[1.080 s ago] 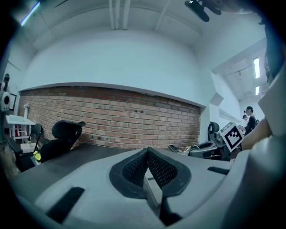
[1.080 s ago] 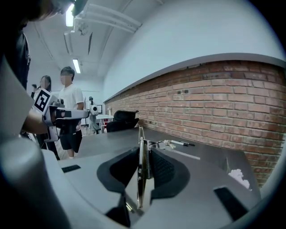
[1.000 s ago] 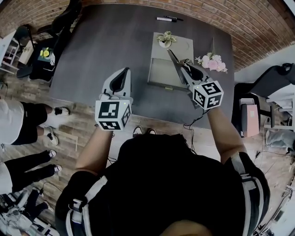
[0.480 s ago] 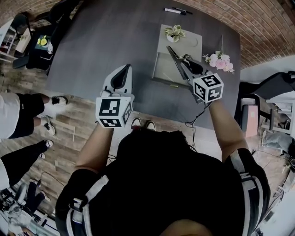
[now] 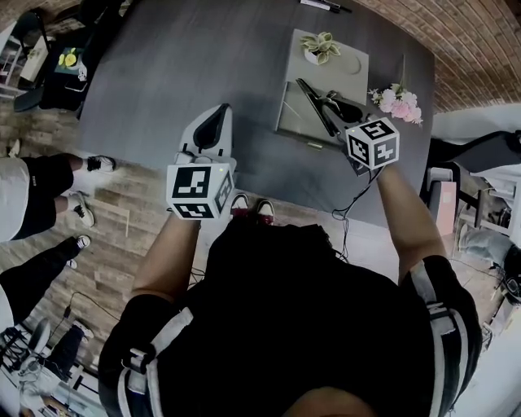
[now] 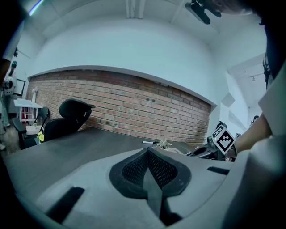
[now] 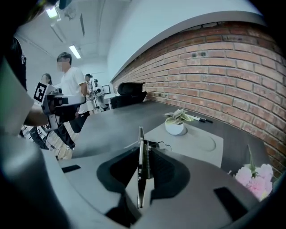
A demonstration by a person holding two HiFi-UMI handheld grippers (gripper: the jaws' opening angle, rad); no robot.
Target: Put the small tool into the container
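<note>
- The small tool (image 7: 141, 154) is a thin, flat strip of bare metal seen edge-on, with a finely ribbed or coiled part along one side; what kind of tool it is cannot be told.
- The right gripper (image 7: 144, 150) is clamped on this strip. Its dark ribbed pads press both faces, and the jaws stand only as far apart as the tool is thick. The tool's end sticks out past the jaw tips.
- The container (image 5: 293, 122) is a pale grey, matte, rectangular tray. It has a sunken rectangular compartment at the near end and a shallow round recess at the far end.
- A leafy plant in a small white pot (image 5: 319, 47) stands on the tray's far end, beside the round recess.
- In the head view the tool and the right gripper's jaws lie over the near compartment, pointing along the tray. Whether the tool touches the tray cannot be told.
- The bench (image 5: 187, 73) has a smooth, dark grey top. Pink flowers (image 5: 399, 102) lie just right of the container, and pens (image 5: 326, 6) lie by the far edge.
- The left gripper (image 6: 147, 151) has its black mesh-textured pads pressed together with nothing between them. It hangs over the bench's near edge, well apart from the container.
- A red brick wall (image 6: 134, 107) runs behind the bench.
</note>
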